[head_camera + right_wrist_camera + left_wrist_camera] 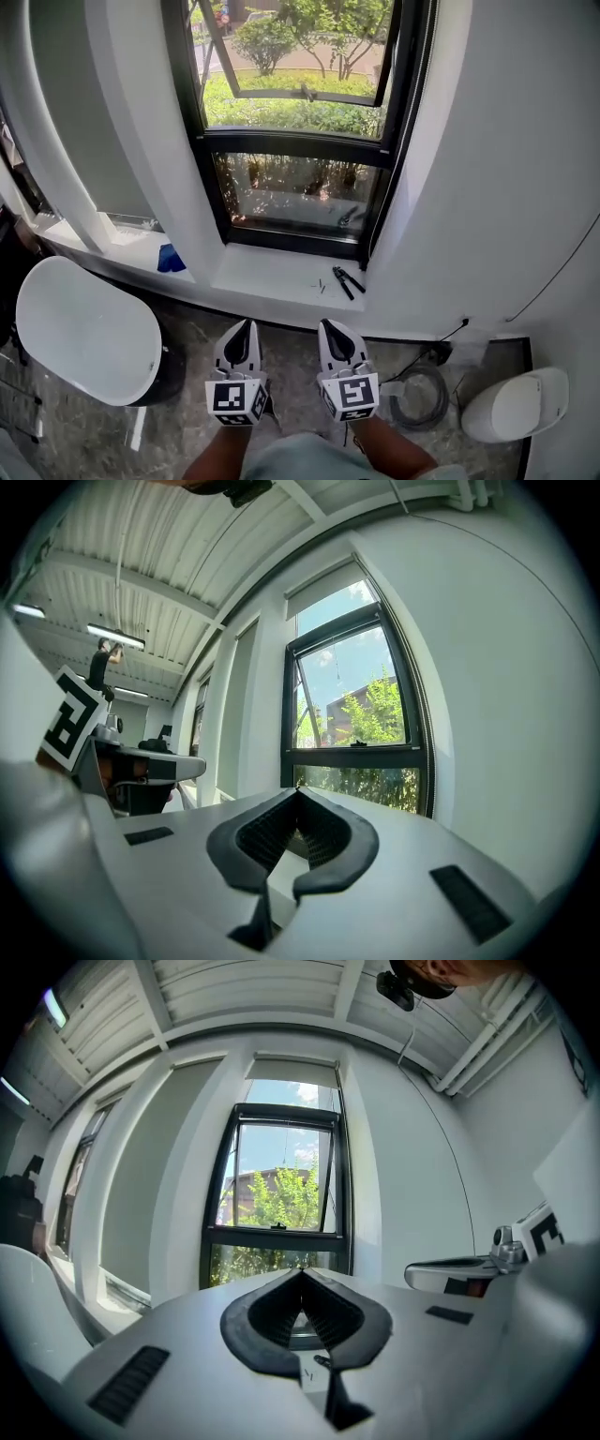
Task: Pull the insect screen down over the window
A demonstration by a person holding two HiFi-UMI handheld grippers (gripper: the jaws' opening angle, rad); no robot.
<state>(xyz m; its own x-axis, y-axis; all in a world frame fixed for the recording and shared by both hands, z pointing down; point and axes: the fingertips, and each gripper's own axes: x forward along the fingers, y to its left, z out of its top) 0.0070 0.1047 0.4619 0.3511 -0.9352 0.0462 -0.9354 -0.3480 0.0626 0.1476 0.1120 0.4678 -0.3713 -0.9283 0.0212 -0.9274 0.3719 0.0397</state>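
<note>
Task status: not begun, in our judgement.

The tall black-framed window (292,145) stands uncovered. Its upper sash is tilted outward, and the shrubs and grass beyond show sharply through both panes. We see no mesh across any part of the opening. We cannot make out the insect screen itself. We judge that it is rolled up at the head of the frame. A pale rectangular housing (293,1071) sits directly above the window and may contain it, but we cannot confirm this.

The left gripper (247,324) and the right gripper (329,324) are held low, side by side, above the dark floor and well apart from the window. In each gripper's own view the ribbed black jaws meet at the tips with nothing between them, so both tongs are closed and empty.

A pair of black pliers (347,281) lies on the white window sill (262,277), clear of the grippers.

Everything is left to do: raise a gripper to the top of the frame, find and grip the screen's pull bar, and draw it down to the sill.
</note>
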